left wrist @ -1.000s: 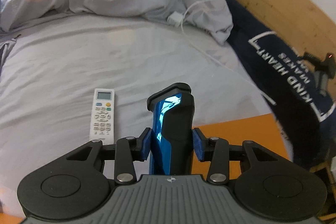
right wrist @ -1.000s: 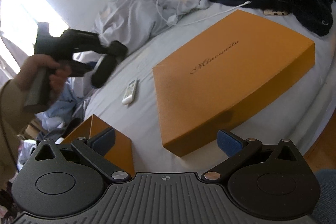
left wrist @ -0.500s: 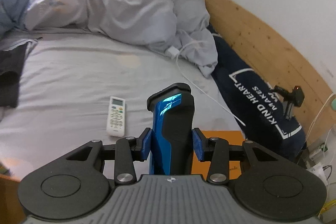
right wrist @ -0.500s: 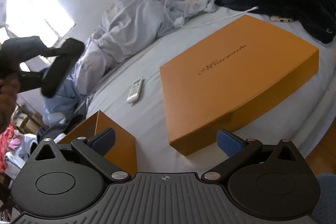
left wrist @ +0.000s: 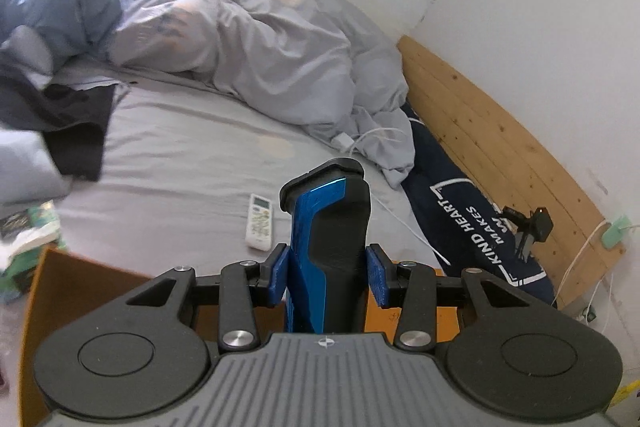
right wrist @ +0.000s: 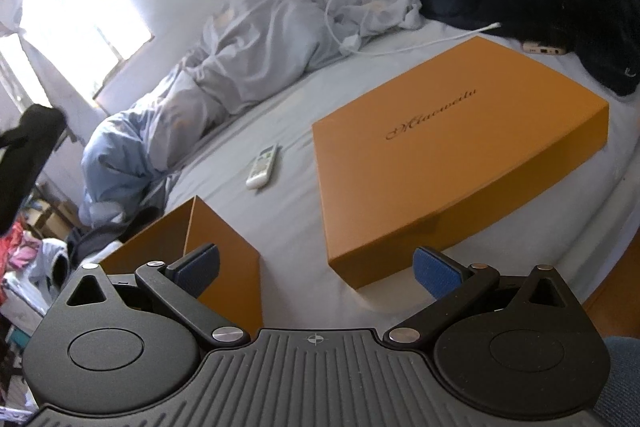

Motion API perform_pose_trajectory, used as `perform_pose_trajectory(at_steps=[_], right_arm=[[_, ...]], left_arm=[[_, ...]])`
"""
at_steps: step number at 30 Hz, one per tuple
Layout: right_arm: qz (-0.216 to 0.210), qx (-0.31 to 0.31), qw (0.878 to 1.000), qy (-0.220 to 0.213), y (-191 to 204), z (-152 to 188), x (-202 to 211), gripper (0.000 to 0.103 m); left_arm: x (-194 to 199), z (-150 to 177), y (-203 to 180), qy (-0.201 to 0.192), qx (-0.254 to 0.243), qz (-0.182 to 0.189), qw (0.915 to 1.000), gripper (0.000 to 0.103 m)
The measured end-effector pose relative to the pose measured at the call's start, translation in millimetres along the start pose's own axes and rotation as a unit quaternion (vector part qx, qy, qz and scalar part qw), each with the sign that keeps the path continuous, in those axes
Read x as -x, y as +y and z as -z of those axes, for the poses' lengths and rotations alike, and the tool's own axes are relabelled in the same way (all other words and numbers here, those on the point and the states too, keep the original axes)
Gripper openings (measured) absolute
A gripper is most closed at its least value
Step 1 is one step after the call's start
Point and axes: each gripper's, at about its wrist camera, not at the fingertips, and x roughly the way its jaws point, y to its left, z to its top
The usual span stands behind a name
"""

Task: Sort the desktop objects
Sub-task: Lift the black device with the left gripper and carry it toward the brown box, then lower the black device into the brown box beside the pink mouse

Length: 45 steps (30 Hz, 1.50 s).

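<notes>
- Left tongs pinch a black-and-blue plastic handheld device, carried above the grey bed.
- Right tongs spread, holding nothing.
- Step: transport. Next move, judged: lower the device into the open orange cardboard box.

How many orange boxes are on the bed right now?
2. The large closed orange box lies flat on the sheet, right of the remote control. The smaller open orange box stands at the near edge, just ahead of the right tongs. More may sit out of view.

L fingers clamped; R fingers apart.
</notes>
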Motion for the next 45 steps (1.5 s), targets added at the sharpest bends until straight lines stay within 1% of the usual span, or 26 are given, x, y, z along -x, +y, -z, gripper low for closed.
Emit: perform_pose_trajectory(at_steps=[8, 13, 17, 21, 24, 26, 28, 31, 34, 37, 41, 45], right_arm=[[-0.001, 0.016, 1.000, 0.005, 7, 4, 0, 0.103], [-0.003, 0.021, 1.000, 0.008, 11, 6, 0, 0.103], [-0.003, 0.026, 1.000, 0.010, 14, 8, 0, 0.103], [-0.002, 0.030, 0.999, 0.012, 16, 9, 1, 0.103], [-0.001, 0.037, 0.999, 0.013, 19, 11, 0, 0.103], [-0.001, 0.044, 0.999, 0.014, 22, 12, 0, 0.103], [-0.002, 0.050, 0.999, 0.015, 25, 13, -1, 0.103], [-0.001, 0.056, 0.998, 0.017, 28, 15, -2, 0.103], [0.000, 0.060, 0.998, 0.019, 31, 16, -2, 0.103], [0.001, 0.067, 0.998, 0.021, 34, 18, -3, 0.103], [0.006, 0.076, 0.997, 0.021, 37, 21, -2, 0.103], [0.009, 0.081, 0.996, 0.020, 38, 23, -1, 0.103]], left_arm=[[21, 29, 44, 0.009, 0.043, -0.029, 0.9986, 0.043], [20, 49, 69, 0.026, 0.062, -0.056, 0.9962, 0.043], [20, 65, 86, 0.029, 0.069, -0.080, 0.9940, 0.043], [22, 81, 101, 0.030, 0.066, -0.109, 0.9914, 0.043], [23, 92, 106, 0.033, 0.052, -0.133, 0.9892, 0.043], [23, 101, 109, 0.035, 0.041, -0.153, 0.9867, 0.043], [22, 107, 113, 0.036, 0.042, -0.169, 0.9841, 0.043], [26, 114, 121, 0.027, 0.055, -0.178, 0.9821, 0.043], [26, 116, 122, 0.025, 0.041, -0.195, 0.9796, 0.043], [24, 117, 126, 0.028, 0.039, -0.201, 0.9783, 0.043], [17, 122, 131, 0.034, 0.030, -0.221, 0.9742, 0.043], [15, 124, 128, 0.032, 0.008, -0.236, 0.9713, 0.042]])
